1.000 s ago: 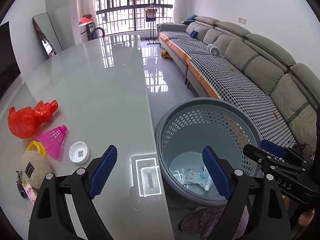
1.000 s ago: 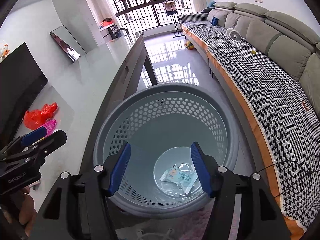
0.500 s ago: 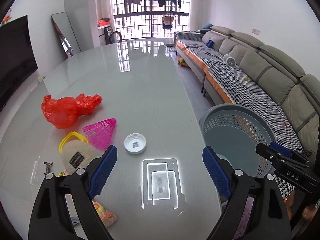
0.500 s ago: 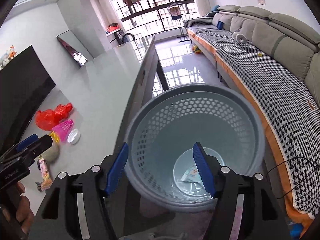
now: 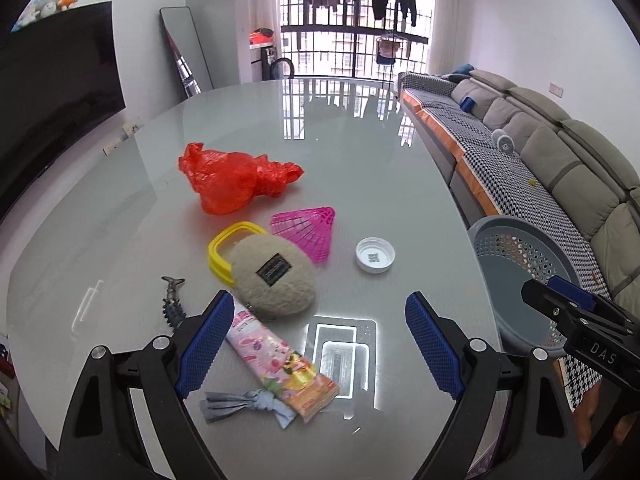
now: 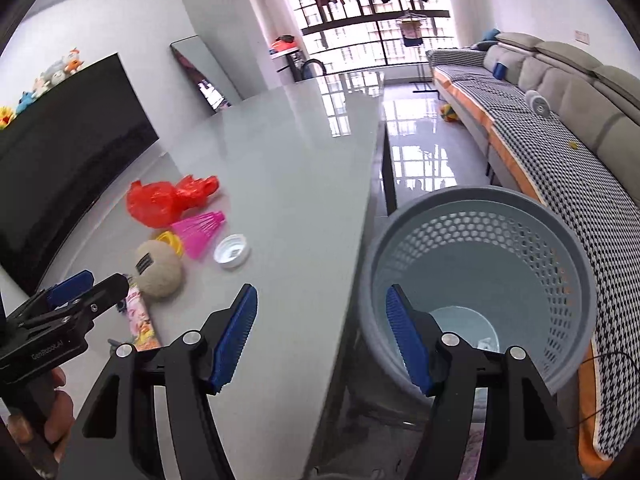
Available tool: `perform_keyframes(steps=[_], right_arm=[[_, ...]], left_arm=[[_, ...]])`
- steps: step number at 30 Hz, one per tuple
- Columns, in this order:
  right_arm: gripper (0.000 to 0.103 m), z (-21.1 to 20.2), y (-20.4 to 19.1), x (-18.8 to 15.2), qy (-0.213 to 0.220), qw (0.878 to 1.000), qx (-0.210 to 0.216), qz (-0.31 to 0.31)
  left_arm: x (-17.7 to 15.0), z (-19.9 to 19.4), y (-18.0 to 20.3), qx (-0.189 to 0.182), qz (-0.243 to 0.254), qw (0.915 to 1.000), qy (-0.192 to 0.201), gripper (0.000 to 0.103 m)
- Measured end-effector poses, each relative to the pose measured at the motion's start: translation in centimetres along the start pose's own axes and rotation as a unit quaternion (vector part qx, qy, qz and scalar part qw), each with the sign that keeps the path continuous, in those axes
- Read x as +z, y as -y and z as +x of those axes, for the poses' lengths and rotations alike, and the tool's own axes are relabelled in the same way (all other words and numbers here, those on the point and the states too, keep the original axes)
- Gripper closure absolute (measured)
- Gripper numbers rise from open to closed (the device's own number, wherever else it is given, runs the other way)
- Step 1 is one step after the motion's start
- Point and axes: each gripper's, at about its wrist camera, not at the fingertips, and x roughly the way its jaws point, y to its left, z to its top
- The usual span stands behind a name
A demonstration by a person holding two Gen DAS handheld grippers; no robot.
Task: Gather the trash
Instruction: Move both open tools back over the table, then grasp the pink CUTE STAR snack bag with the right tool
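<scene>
Trash lies clustered on the grey tabletop (image 5: 360, 152), left of centre in the left wrist view: a red bag (image 5: 234, 180) farthest back, a pink shuttlecock (image 5: 308, 230) and white cap (image 5: 375, 255) in front of it, then a beige plush (image 5: 272, 278) overlapping a yellow ring (image 5: 224, 246). Nearer the camera lie a pink wrapper (image 5: 280, 364), a grey knotted strip (image 5: 244, 402) touching its lower end, and a small dark fish-shaped thing (image 5: 173, 300) at the left. The left gripper (image 5: 318, 346) hangs above the wrapper, fingers wide, nothing between them. The basket (image 6: 476, 276) stands off the tabletop's right edge, beside the sofa (image 6: 560, 128); a pale scrap shows at its bottom. The right gripper (image 6: 322, 338) hovers over that edge, fingers partly apart and empty, having just been opening.
</scene>
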Motion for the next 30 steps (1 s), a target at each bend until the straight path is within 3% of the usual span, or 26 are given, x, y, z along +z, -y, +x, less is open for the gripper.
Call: perform_keyframes(steps=[19,30], right_arm=[[0.039,4.5,-12.1,-2.8,-0.055,0.991,0.061,-0.103],[0.039,7.8,-17.9,-2.8,-0.091,0.98,0.083,-0.155]], left_arm=[[-5.4,-1.6,-11.3,0.073,-0.074,0.9944,-0.017,0.017],[-6.6,-0.9,-15.5,0.086,-0.099,0.991,-0.028,0.017]])
